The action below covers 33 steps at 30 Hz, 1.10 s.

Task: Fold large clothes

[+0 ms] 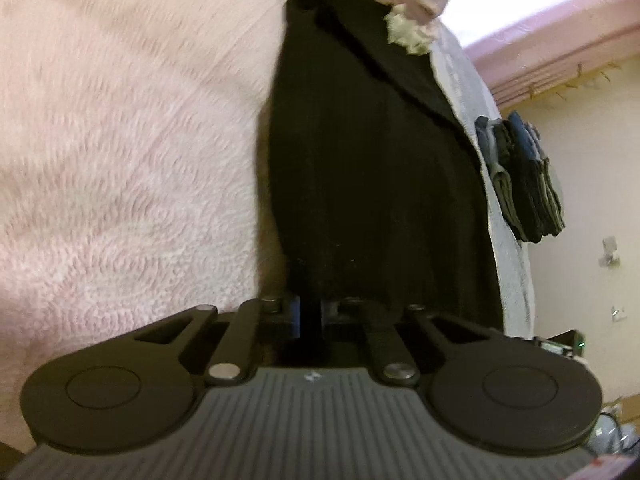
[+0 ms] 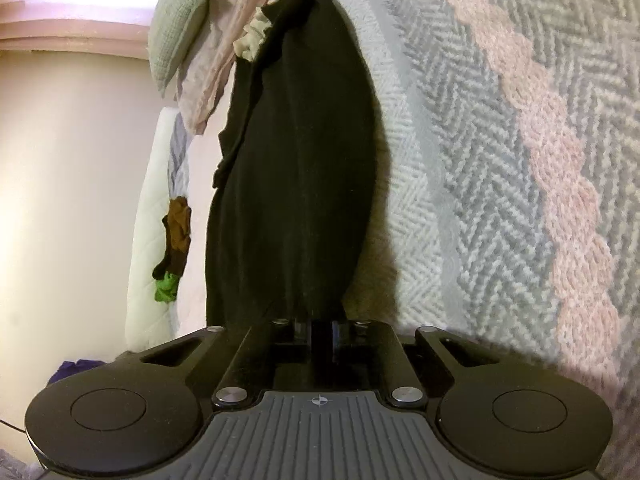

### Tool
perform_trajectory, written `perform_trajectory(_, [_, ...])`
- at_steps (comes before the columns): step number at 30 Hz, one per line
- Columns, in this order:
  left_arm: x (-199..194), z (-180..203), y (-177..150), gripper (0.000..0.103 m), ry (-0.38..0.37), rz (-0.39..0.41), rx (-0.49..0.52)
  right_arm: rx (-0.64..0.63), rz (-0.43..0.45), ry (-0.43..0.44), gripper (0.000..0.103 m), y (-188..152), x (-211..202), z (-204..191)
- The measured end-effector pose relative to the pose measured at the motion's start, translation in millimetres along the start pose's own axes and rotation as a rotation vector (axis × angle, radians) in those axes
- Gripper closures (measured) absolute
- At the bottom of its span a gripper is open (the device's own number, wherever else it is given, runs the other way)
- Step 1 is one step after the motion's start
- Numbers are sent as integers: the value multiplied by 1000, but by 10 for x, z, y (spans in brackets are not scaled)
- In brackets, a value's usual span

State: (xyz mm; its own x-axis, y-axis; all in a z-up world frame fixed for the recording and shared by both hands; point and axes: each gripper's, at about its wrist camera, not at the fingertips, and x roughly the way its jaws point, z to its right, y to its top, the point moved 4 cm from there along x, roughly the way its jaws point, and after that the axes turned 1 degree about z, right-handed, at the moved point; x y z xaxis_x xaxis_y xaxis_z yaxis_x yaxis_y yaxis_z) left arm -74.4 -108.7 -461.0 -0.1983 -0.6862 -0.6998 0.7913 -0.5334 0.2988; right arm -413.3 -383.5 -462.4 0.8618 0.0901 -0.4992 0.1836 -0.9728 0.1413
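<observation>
Both tongs pinched on black garment, lifted over bed

Left tongs [image 1: 310, 304] nearest in the left wrist view: jaws drawn together, clamped on the lower edge of the black garment [image 1: 372, 184]. Cloth runs up and away from the tongs as a long dark panel with fine vertical ribbing. Fluffy pink blanket [image 1: 120, 140] fills everything left of it; grey woven bedspread [image 1: 476, 92] shows as a strip on its right. Stack of folded dark clothes [image 1: 520, 176] sits on that bedspread, apart from the garment. Pale crumpled cloth [image 1: 406, 34] near the garment's far end.

Right tongs [image 2: 322, 326] same story: jaws narrow, gripping the black garment [image 2: 296, 168] at its near edge. Garment stretches away, over the grey herringbone bedspread [image 2: 480, 140] with a pink scalloped stripe. Green quilted pillow [image 2: 180, 24] and beige fabric [image 2: 224, 52] at the far end. Brown and green clothing [image 2: 174, 240] lies on the white mattress edge, well apart. View slightly blurred.
</observation>
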Motion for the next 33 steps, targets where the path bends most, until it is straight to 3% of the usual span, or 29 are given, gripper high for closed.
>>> perform_trajectory(8, [-646, 226, -62, 98, 5, 127, 51, -69, 37, 54, 99, -131, -446, -415])
perform_trajectory(12, [-934, 297, -232, 98, 14, 108, 59, -74, -30, 43, 99, -322, -561, -528])
perform_trajectory(18, [-1320, 365, -654, 98, 59, 70, -37, 2, -161, 22, 99, -754, -728, -615])
perform_trajectory(21, [-1443, 440, -667, 98, 60, 99, -79, 45, -168, 29, 99, -698, -737, -739])
perform_trajectory(24, [-1474, 635, -333, 98, -1, 170, -80, 22, -135, 89, 99, -330, -678, -1032])
perform_trajectory(28, [-1310, 901, 482, 97, -105, 247, -36, -81, -70, 94, 98, 464, -479, -1473])
perform_trajectory(32, [-664, 1008, 1528, 91, -140, 252, -65, -53, 67, 22, 98, 1390, -117, -1594])
perform_trajectory(33, [-440, 1001, 1768, 87, -123, 236, -68, -23, 107, -8, 92, 1575, -50, -1543])
